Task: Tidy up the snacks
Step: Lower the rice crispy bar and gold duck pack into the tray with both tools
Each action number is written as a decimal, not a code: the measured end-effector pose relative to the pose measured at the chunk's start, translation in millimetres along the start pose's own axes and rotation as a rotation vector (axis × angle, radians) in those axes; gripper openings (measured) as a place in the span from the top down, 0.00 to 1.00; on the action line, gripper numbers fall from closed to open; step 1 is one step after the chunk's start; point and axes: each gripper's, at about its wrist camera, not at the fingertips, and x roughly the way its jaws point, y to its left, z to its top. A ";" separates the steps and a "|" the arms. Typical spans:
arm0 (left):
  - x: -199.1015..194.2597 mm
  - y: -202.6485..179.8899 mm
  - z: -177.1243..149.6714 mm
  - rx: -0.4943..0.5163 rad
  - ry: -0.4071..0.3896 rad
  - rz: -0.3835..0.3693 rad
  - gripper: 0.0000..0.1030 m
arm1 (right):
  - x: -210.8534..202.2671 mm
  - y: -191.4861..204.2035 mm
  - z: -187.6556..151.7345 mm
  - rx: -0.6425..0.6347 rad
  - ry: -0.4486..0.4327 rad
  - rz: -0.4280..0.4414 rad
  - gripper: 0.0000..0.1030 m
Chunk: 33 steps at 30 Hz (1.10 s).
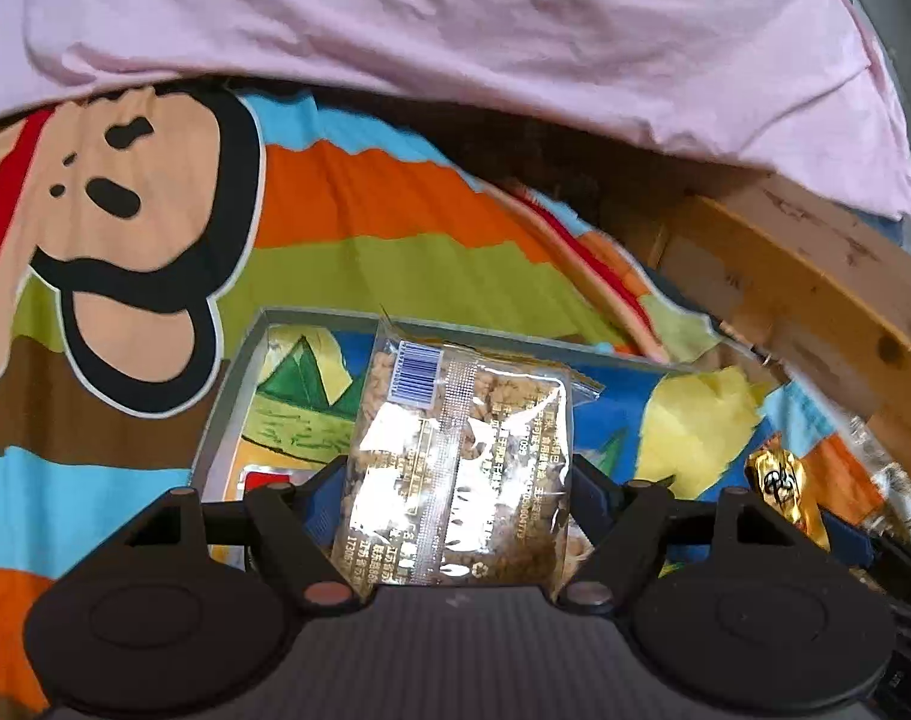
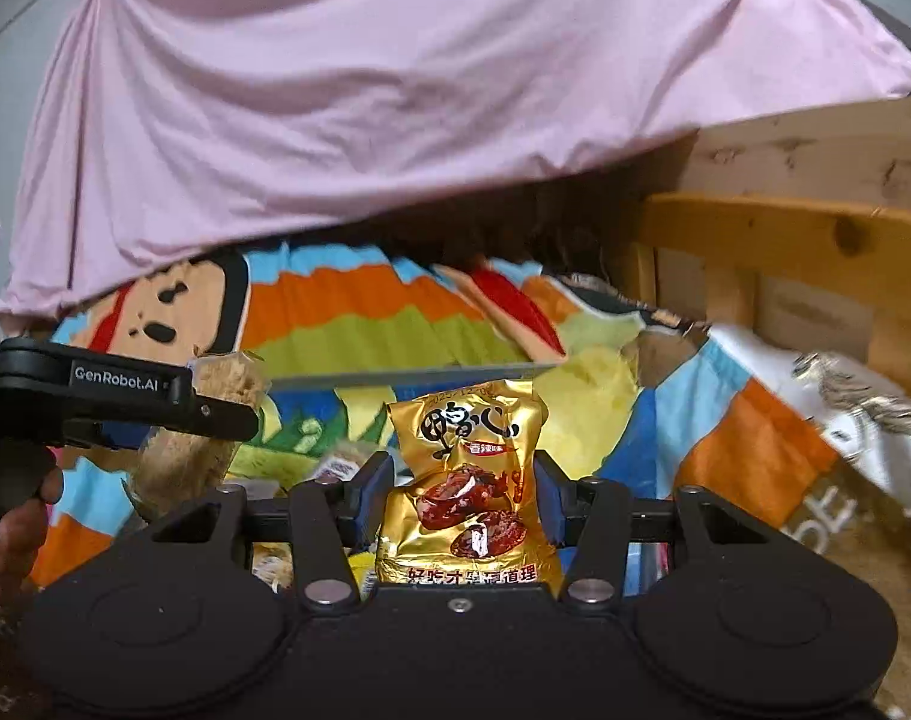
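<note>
I'm carrying two snacks at once here; my left tongs (image 1: 455, 474) are clamping a clear packet of brown crumbly snack (image 1: 461, 450), barcode side up, the blue pads pressing on both its sides; my right tongs (image 2: 455, 492) are pinching a gold foil snack packet (image 2: 467, 480) with red-brown pieces printed on it, upright between the pads. Both packets are hanging over the grey tray (image 1: 311, 319), which is lying on the bright cartoon bedsheet (image 1: 347, 222); from the right wrist view I'm seeing my other tongs at the left with the crumbly packet sticking out beside the tray's far rim. The tray is already showing a few small wrapped things down near its bottom, though I'm not able to tell what they are; so I'm judging the sorting is partly done. Neither packet is set down yet; off to the right a silvery wrapper (image 2: 863, 390) is lying loose on the sheet by the wooden bed frame (image 2: 785, 228), so more is likely waiting.
</note>
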 end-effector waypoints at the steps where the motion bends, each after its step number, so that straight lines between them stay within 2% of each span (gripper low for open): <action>1: 3.8 1.7 -1.9 -0.003 0.007 -0.004 0.24 | 3.0 0.5 -1.7 0.000 0.008 -0.004 0.50; 4: 15.5 7.5 -9.3 -0.024 0.038 -0.018 0.24 | 12.4 1.4 -8.6 0.007 0.035 -0.023 0.50; 11: 29.8 15.4 -17.3 -0.031 0.042 -0.013 0.24 | 27.5 0.8 -18.9 0.005 0.082 -0.046 0.50; 33: 40.5 15.5 -21.1 -0.026 0.026 -0.017 0.24 | 36.0 -2.2 -21.7 0.010 0.092 -0.068 0.49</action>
